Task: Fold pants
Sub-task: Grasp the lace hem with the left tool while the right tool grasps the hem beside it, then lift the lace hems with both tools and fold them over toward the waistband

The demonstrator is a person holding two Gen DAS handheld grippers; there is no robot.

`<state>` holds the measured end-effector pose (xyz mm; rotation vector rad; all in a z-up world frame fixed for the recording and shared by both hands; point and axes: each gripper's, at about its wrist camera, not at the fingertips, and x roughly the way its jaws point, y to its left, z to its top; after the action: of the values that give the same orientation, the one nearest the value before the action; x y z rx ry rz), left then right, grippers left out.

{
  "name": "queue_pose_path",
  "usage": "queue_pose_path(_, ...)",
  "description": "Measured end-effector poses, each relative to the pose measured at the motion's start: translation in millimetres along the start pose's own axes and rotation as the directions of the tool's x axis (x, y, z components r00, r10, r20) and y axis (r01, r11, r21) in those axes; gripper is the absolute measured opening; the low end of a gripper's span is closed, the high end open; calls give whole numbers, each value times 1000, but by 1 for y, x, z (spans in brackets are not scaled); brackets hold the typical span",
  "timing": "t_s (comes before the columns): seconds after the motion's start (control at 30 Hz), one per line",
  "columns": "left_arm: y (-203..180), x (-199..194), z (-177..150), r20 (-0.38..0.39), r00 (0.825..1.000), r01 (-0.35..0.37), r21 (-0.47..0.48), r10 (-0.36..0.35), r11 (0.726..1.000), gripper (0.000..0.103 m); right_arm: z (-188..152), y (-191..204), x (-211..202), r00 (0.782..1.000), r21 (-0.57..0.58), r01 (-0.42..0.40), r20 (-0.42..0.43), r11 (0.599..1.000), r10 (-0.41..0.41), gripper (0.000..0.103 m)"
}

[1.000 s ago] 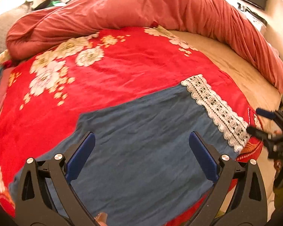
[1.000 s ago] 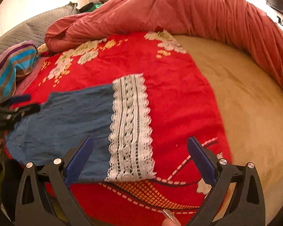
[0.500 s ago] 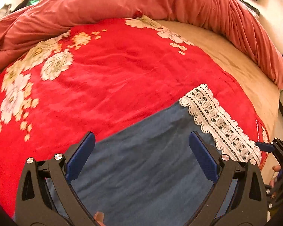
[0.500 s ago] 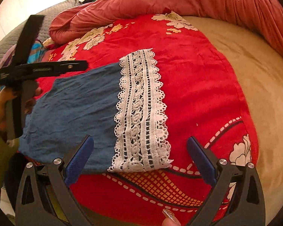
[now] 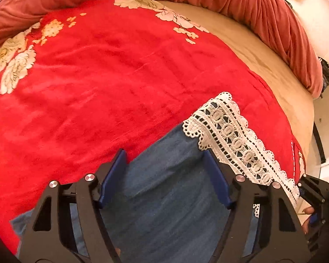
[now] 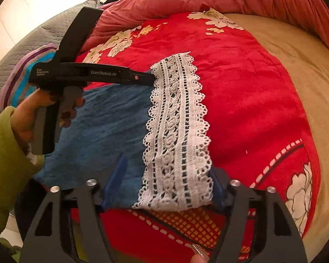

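Both hand-held grippers, left [image 5: 164, 177] and right [image 6: 167, 180], closing, part-open over pants [image 6: 111, 127] flat on bed [image 6: 252, 100]; neither grips yet. Pinch both layers at lace hem [image 6: 177, 131].

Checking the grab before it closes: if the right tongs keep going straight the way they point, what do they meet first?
Most likely the white lace hem of the blue pants, which already lies between the right tongs; behind it is the red blanket. Depth is unclear.

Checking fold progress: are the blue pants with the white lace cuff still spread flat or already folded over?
Spread flat. The blue pants with white lace cuff lie in one layer on the red floral blanket, no part turned over.
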<state>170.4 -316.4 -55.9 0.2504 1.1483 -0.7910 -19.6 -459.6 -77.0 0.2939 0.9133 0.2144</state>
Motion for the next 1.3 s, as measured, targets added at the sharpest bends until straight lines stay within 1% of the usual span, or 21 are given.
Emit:
queue_pose_path(0.1, 2, 5, 1, 0, 1000, 21, -10, -21, 1000, 64, 2, -5, 4, 999, 17, -36, 3, 999, 36, 61)
queue_pose_path(0.2, 0, 6, 2, 4, 1000, 17, 0, -17, 1000, 63, 5, -6, 8, 998, 29, -65, 9, 997, 65, 61)
queue_pose_path(0.23, -2, 7, 3, 4, 1000, 15, 9, -15, 1000, 57, 7, -6, 11, 997, 27, -73, 13, 997, 73, 61)
queue_pose_path(0.27, -4, 7, 3, 3, 1000, 22, 17, -22, 1000, 47, 7, -5, 12, 997, 27, -78, 14, 997, 78, 61)
queue_pose_path(0.3, -8, 6, 2, 3, 999, 32, 28, -32, 999, 41, 9, -4, 14, 996, 26, -83, 14, 996, 82, 56)
queue_pose_path(0.33, -10, 6, 3, 1, 999, 34, 35, -34, 999, 33, 11, -3, 16, 996, 18, -88, 15, 996, 88, 51)
queue_pose_path(0.37, -13, 6, 3, 0, 1000, 31, 44, -31, 999, 24, 13, -2, 17, 996, 13, -94, 12, 996, 94, 40)
queue_pose_path(0.4, -17, 5, 3, 3, 1000, 26, 61, -26, 998, 20, 14, -1, 18, 994, 15, -108, 8, 994, 108, 27)
queue_pose_path(0.47, -24, 6, 1, 8, 1000, -2, 95, 2, 995, 17, 16, 0, 19, 988, 28, -154, -3, 988, 154, 26)
queue_pose_path(0.5, -25, 6, 0, 9, 1000, -7, 102, 6, 995, 16, 17, 2, 18, 988, 22, -152, -4, 988, 152, 26)
queue_pose_path(0.57, -23, 3, -2, 16, 1000, 1, 98, -3, 995, 12, 18, 8, 15, 990, 6, -144, 0, 990, 144, 24)
queue_pose_path(0.73, -9, -16, -5, 61, 995, 75, 49, -78, 996, 8, 24, 26, 0, 988, -32, -152, 18, 988, 153, 24)
queue_pose_path(0.87, 2, -42, -8, 121, 986, 114, 18, -116, 993, 8, 33, 53, -11, 985, -92, -163, 31, 982, 167, 24)
queue_pose_path(0.97, 14, -64, -15, 168, 978, 129, -5, -126, 992, 8, 38, 74, -16, 983, -148, -172, 36, 974, 179, 24)
queue_pose_path(1.0, 21, -73, -18, 185, 974, 139, -25, -132, 990, 8, 40, 81, -17, 982, -164, -177, 37, 970, 185, 24)
queue_pose_path(1.07, 35, -87, -26, 213, 968, 148, -56, -133, 987, 8, 43, 97, -16, 978, -199, -196, 32, 960, 206, 24)
queue_pose_path(1.2, 59, -103, -46, 241, 963, 146, -110, -116, 983, 8, 46, 124, -7, 971, -245, -230, 4, 942, 238, 24)
queue_pose_path(1.3, 77, -109, -68, 242, 968, 106, -161, -64, 981, 11, 42, 145, 8, 966, -271, -257, -38, 928, 257, 24)
